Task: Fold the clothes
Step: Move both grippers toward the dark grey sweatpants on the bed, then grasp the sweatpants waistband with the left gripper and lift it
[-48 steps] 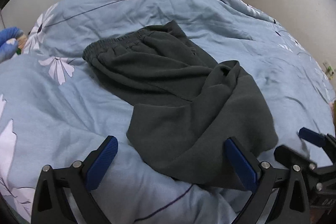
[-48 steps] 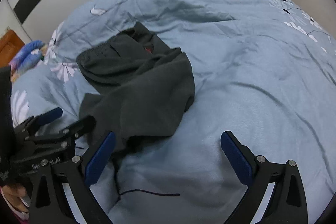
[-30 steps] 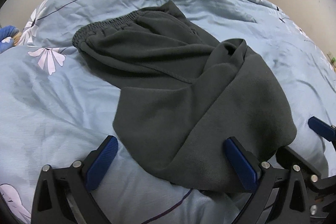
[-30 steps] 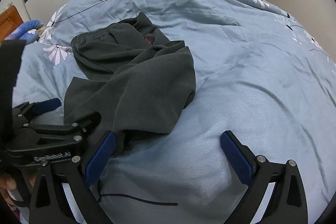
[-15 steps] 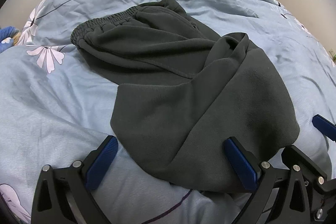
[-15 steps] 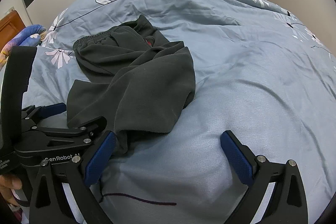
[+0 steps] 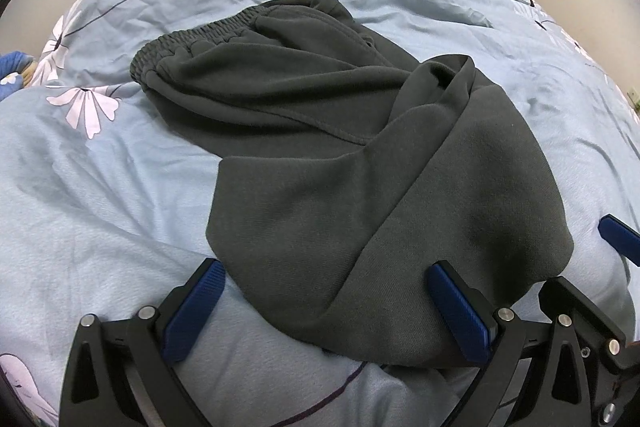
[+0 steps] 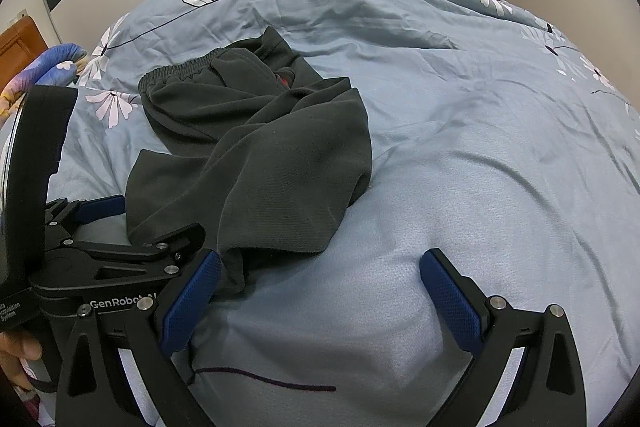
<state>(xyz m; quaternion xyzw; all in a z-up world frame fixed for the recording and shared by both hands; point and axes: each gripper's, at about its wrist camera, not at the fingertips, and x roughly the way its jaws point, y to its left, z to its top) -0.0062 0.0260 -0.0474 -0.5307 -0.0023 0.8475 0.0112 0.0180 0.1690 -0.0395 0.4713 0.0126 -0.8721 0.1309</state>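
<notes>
Here, a pale blue floral-print duvet (image 7: 100, 195) covers the bed, with dark grey fleece trousers (image 7: 360, 163) lying crumpled near its middle, elastic waistband at the far end. The left gripper (image 7: 326, 301) hovers with its blue-padded fingers spread wide astride the trousers' near edge; the right gripper (image 8: 320, 293), likewise spread and empty, sits over bare duvet just beside the garment.

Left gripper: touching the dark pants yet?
Cannot tell. In the left wrist view the open left gripper straddles the near hem of the dark pants, and its right finger overlaps the fabric, but neither view shows contact or a gap plainly.
</notes>
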